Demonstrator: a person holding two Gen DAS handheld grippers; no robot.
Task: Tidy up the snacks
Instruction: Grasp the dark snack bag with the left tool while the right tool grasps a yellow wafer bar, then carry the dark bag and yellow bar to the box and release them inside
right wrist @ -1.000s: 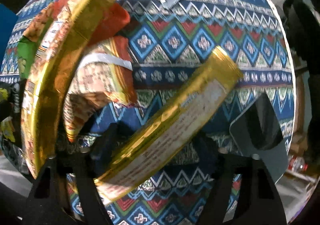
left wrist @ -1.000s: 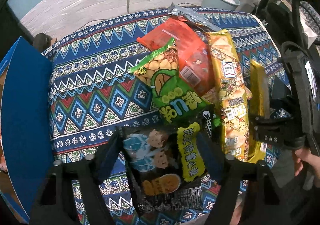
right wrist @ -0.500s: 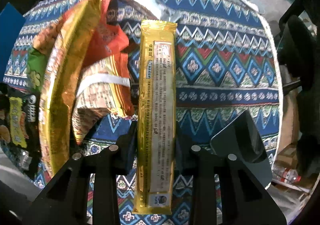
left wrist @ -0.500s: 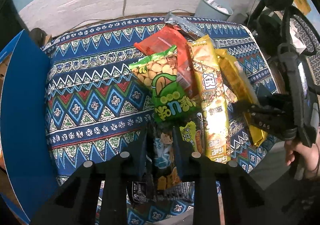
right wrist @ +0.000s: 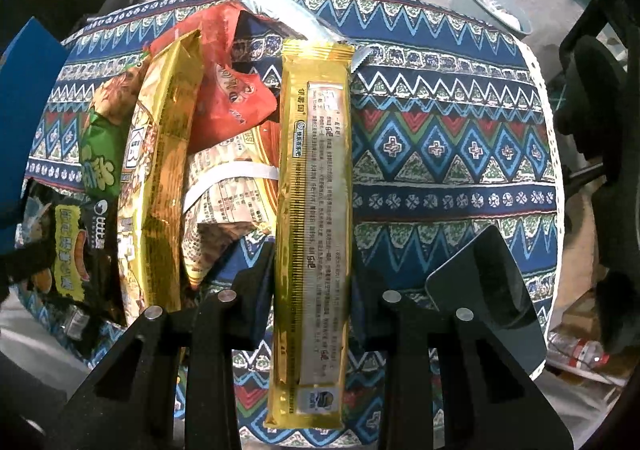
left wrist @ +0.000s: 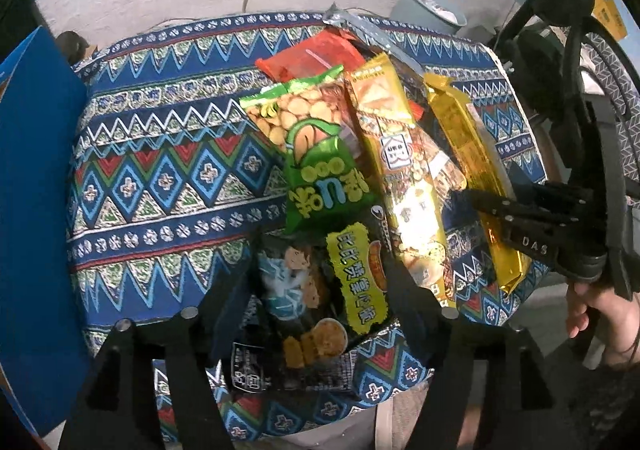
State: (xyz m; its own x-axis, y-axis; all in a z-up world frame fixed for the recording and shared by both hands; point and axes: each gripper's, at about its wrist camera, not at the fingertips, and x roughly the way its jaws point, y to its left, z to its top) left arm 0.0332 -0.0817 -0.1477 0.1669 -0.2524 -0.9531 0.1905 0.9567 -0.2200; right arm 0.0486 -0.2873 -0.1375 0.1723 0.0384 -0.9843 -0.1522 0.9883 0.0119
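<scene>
Still early in the sorting, by the look of it: worktop under its patterned cloth, left half bare, with nearly every snack heaped toward the right. Blue box standing at the left edge, contents hidden, so no telling what has gone in. In the heap, largest first: tall gold biscuit bag running down the middle, green pea-snack bag just left of it and overlapping, red packet poking out behind, silver wrapper at the far end, orange-and-white printed pack wedged underneath. Nothing lined up or grouped yet, so most of the job probably left. Right claw pointing straight down, pressed together on the long gold bar, pinching it near the lower third, bar hanging clear above the cloth beside the heap; person's hand wrapped round the handle at the worktop's right edge. Left claw tilted steeply downward at the near edge, jaws opening, straddling the dark cracker bag with pads apart from it, bag lying flat on the cloth. Dark phone-like slab resting near the right corner.
</scene>
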